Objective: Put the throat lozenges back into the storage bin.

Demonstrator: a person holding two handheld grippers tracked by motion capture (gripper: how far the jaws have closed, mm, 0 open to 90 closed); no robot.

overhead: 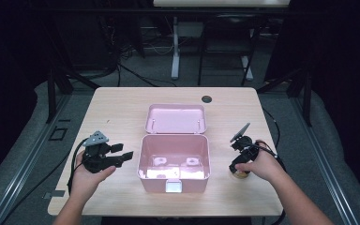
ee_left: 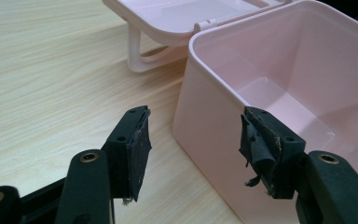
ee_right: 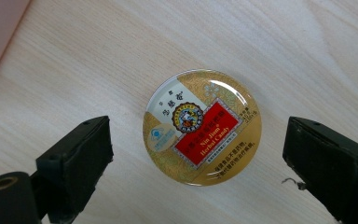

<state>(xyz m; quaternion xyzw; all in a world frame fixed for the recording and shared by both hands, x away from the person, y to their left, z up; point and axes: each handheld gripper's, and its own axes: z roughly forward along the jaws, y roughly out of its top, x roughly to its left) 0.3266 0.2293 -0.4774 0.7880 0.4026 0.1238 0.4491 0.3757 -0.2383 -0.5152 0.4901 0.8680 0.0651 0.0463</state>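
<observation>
Between the spread jaws of the right gripper lies a round gold tin of herbal candy, flat on the wooden table, label up and touched by neither pad. From above, the tin sits near the table's front right edge, mostly hidden under the right hand. Just to its left stands an open pink storage box, its lid laid back behind. Beside the box's left wall, the left gripper hovers released, apparently clear of the wall.
</observation>
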